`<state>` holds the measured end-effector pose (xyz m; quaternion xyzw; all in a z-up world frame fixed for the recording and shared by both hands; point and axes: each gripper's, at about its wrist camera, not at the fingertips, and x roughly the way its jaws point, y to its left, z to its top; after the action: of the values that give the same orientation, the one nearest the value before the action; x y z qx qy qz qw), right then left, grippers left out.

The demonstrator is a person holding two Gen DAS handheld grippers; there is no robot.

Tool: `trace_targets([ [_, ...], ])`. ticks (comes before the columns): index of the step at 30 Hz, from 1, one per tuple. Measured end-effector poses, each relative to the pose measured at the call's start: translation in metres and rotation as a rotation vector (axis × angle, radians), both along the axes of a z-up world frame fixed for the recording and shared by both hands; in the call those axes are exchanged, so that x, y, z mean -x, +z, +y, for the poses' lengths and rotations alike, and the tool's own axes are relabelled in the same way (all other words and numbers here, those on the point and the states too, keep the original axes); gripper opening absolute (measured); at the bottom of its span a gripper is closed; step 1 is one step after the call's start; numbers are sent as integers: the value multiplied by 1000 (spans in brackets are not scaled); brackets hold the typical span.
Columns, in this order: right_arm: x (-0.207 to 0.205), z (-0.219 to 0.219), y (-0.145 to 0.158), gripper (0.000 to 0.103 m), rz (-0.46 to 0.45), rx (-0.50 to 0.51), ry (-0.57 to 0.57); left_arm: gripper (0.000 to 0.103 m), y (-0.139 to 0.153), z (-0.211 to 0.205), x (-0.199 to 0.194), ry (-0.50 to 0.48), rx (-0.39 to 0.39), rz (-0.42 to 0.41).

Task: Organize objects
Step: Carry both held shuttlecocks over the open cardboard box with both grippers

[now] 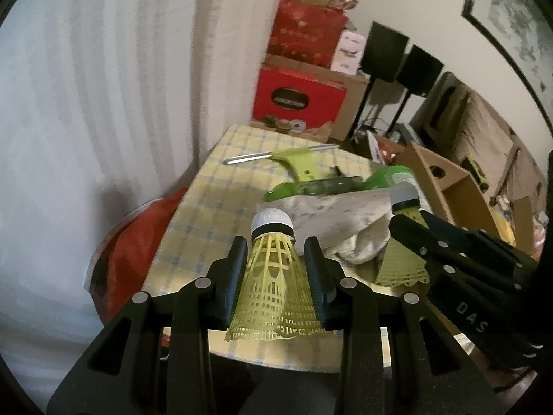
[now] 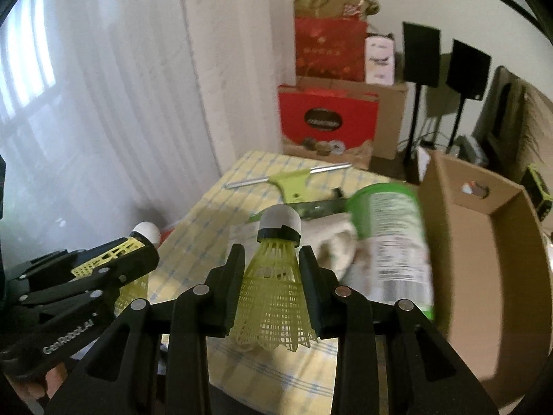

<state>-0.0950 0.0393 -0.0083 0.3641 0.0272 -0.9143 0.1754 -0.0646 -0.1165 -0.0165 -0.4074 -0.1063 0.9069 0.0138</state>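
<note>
My left gripper [image 1: 276, 252] is shut on a yellow shuttlecock [image 1: 274, 276] with a white cork tip, held above the near edge of the yellow checked table [image 1: 207, 214]. My right gripper [image 2: 271, 259] is shut on a second yellow shuttlecock [image 2: 273, 294]. Each gripper shows in the other's view: the right gripper [image 1: 408, 221] at the right in the left wrist view, the left gripper [image 2: 145, 245] at the left in the right wrist view. A green shuttlecock tube [image 2: 394, 242] lies on the table beside a white cloth [image 2: 331, 242].
An open cardboard box [image 2: 484, 259] stands at the table's right. A lime green racket piece with a metal shaft [image 2: 290, 180] lies at the far end. Red gift boxes [image 2: 328, 117] and black speakers [image 2: 421, 55] stand behind. A white curtain [image 2: 103, 103] hangs at the left.
</note>
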Motion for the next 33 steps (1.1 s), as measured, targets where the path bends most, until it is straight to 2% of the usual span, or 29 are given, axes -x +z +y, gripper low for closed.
trace_targets([
  [15,-20,88,28,32,81,-18,-177,32,32,87,9,-132,31,72],
  [33,-39,166,40,32,103,-42,-323,32,48,175,12,-249,60,98],
])
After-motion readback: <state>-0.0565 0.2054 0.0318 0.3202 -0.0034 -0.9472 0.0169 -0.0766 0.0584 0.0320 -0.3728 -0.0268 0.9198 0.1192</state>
